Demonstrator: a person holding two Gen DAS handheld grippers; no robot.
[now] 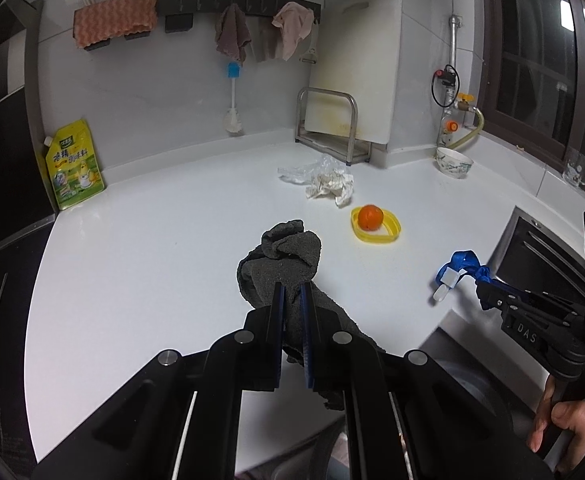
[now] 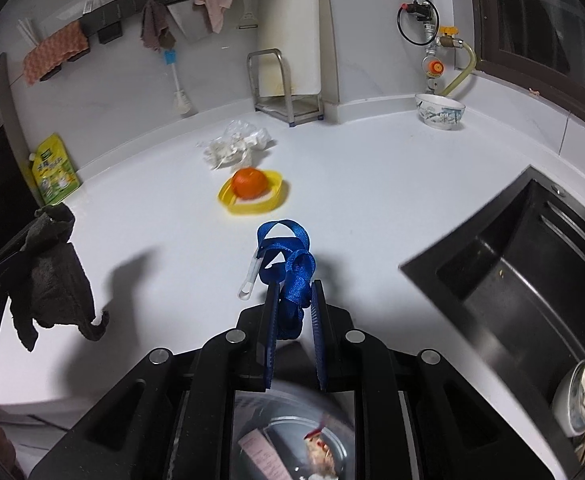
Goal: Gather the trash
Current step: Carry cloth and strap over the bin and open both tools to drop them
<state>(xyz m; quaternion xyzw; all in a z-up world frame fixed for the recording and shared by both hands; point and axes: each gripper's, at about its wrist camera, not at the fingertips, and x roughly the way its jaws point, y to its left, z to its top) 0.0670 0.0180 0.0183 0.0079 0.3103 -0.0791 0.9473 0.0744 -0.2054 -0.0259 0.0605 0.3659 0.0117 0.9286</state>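
My left gripper is shut on a dark grey rag and holds it above the white counter; the rag also shows at the left of the right wrist view. My right gripper is shut on a blue strap with a white clip, lifted near the counter's front edge; the strap also shows in the left wrist view. Crumpled paper and clear plastic lie at the back of the counter. An orange sits on a yellow lid.
A black sink is at the right with dishes in it. A patterned bowl, a metal rack with a cutting board, a yellow pouch and a brush line the back wall. A bin with waste lies below my right gripper.
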